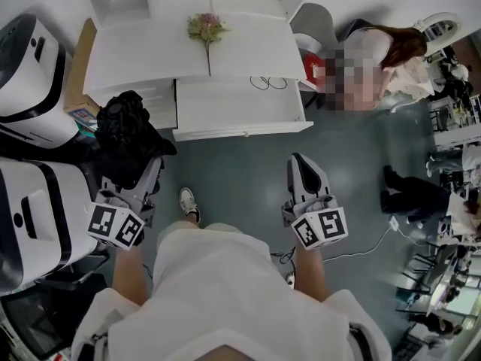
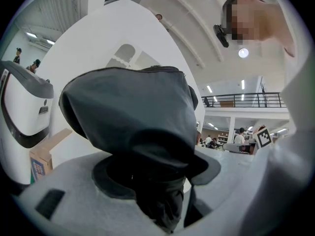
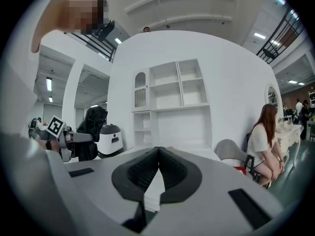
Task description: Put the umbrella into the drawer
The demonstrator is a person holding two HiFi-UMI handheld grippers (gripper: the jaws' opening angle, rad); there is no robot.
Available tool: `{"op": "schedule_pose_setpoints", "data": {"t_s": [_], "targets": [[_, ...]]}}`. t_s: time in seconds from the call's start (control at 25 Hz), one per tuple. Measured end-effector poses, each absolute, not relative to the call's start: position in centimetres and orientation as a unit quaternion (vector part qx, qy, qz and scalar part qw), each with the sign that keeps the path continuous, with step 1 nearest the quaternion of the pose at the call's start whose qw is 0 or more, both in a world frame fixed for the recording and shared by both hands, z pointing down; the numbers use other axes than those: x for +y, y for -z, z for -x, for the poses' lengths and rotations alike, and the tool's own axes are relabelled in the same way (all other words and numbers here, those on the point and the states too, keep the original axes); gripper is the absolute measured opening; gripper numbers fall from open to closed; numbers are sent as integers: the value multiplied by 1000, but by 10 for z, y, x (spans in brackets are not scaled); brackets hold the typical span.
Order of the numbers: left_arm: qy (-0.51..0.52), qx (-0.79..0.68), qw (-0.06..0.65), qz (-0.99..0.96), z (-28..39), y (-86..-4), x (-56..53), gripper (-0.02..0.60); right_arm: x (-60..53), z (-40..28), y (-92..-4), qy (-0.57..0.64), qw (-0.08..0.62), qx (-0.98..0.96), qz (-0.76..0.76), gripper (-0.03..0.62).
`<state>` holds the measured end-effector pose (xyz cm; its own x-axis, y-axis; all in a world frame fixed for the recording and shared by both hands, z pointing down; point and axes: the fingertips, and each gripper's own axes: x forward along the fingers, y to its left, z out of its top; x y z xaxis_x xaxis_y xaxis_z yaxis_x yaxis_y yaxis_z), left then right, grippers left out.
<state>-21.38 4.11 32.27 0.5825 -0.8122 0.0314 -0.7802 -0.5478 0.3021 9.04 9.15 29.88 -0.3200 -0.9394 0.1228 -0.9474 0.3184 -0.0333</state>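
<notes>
Your left gripper is clamped on the black umbrella, a folded bundle of dark fabric that bulges out past the jaws. In the left gripper view the umbrella fills most of the frame, with its lower end pinched in the left gripper. You hold it out in the air at the left, in front of the closed lower-left part of the white desk and just left of the open drawer, not yet over it. The drawer is pulled out towards you, and a thin black looped cord lies at its back right. A sprig of dried flowers rests on the desk top above it. Your right gripper hangs level over the grey floor just below the drawer's right front corner. Its jaws are pressed together with nothing between them, as the right gripper view shows. A large white machine stands to your left, and a seated person is off to the right of the desk.
</notes>
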Motion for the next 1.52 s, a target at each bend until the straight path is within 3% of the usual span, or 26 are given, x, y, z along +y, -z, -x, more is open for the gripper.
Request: {"op": "schedule_pose_setpoints", "data": {"t_s": [0.32,0.6,0.96,1.52], "targets": [[56,-414,183,-890,211,-339,-29,284,41,-75,-296,-77,39,-798,-597,2],[32,-369,225,-901,165,-358,-61,284,20,-112,-306,-99,27,-775,-624,2],[21,-371,204,-906,108,-331,-95,284,-48,-164,-310,-104,-17,-790,-604,2],[-64,-439,172,-879,104,-347,-114,284,-112,-178,-351,-141,-30,-813,-565,2]]}}
